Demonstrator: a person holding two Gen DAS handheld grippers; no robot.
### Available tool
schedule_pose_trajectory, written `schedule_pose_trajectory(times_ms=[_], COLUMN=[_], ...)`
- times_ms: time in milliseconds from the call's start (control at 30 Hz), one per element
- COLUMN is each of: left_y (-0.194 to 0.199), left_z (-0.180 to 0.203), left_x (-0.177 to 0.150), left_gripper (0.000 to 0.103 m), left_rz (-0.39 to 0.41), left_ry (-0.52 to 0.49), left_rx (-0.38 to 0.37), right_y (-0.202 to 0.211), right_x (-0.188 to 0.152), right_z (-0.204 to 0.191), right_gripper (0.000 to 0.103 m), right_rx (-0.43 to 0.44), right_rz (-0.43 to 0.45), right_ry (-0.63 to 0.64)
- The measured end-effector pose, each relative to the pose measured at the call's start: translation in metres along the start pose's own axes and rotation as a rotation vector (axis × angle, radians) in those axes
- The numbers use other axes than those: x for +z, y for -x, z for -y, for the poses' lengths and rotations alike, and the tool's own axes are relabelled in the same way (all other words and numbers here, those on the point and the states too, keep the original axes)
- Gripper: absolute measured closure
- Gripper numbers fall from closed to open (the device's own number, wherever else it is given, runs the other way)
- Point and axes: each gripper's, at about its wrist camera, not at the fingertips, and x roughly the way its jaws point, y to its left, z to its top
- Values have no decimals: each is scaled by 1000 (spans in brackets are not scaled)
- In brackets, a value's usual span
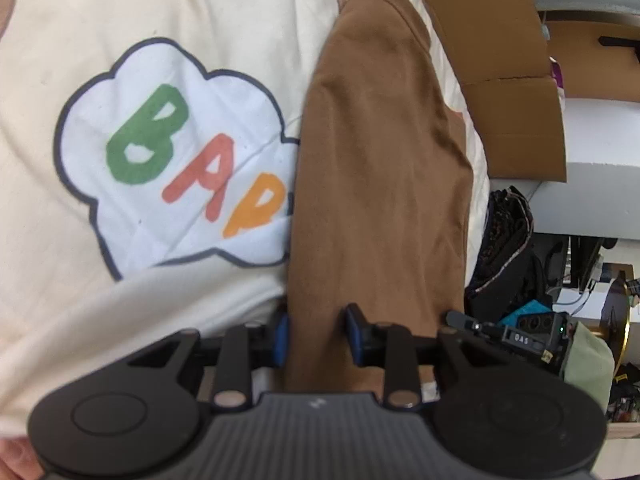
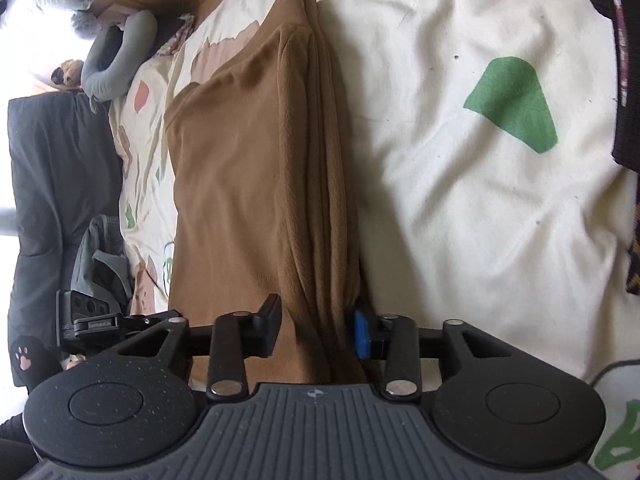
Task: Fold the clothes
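Two grippers sit at the near end of a brown garment (image 1: 380, 168), which lies folded lengthwise on a cream bedspread (image 1: 120, 8). Left gripper (image 1: 316, 336): jaws parted, brown cloth between the blue pads (image 1: 282, 338), no clear pinch; the pads look released. Right gripper (image 2: 318, 328): jaws also apart, stacked fold edges (image 2: 332, 200) running between the fingers (image 2: 362, 334), gap showing beside the left finger, so no firm grasp. The garment partly covers a cloud print with coloured letters (image 1: 172, 152). Cardboard (image 1: 500, 80) stands beyond the bed edge. A green patch (image 2: 516, 104) is printed on the spread to the right of the garment.
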Motion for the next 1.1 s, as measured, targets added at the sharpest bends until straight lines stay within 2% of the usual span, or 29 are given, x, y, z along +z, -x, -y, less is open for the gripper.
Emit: schedule_pose_trajectory(times_ms=[133, 167, 200, 267, 467, 533, 633, 733, 867, 1100], left_y=[-5, -7, -8, -9, 0, -1, -7, -10, -10, -18], left_z=[1, 2, 2, 4, 6, 9, 10, 14, 23, 27], left_x=[1, 1, 0, -1, -7, -14, -11, 1, 19, 43], left_gripper=[73, 76, 85, 89, 93, 92, 84, 78, 69, 69], left_rz=[0, -6, -11, -18, -45, -52, -50, -31, 1, 28], left_ry=[-6, -7, -11, -24, -14, -32, -44, -50, -80, -93], left_rx=[-10, -13, -13, -14, -55, -45, -8, 8, -2, -15], right_y=[-11, -13, -15, -17, -10, -9, -12, -13, -15, -27], right_x=[4, 5, 5, 6, 7, 6, 8, 13, 28, 56], right_z=[3, 3, 3, 2, -1, -1, -1, -1, -6, -6], right_gripper=[64, 64, 65, 84, 87, 86, 76, 56, 51, 51], right_rx=[-5, -2, -3, -11, 7, 0, -20, -15, 0, 11], right_rz=[8, 11, 9, 4, -15, -18, -10, 16, 56, 78], right_ry=[-12, -16, -13, -6, -4, 4, 9, 5, 19, 36])
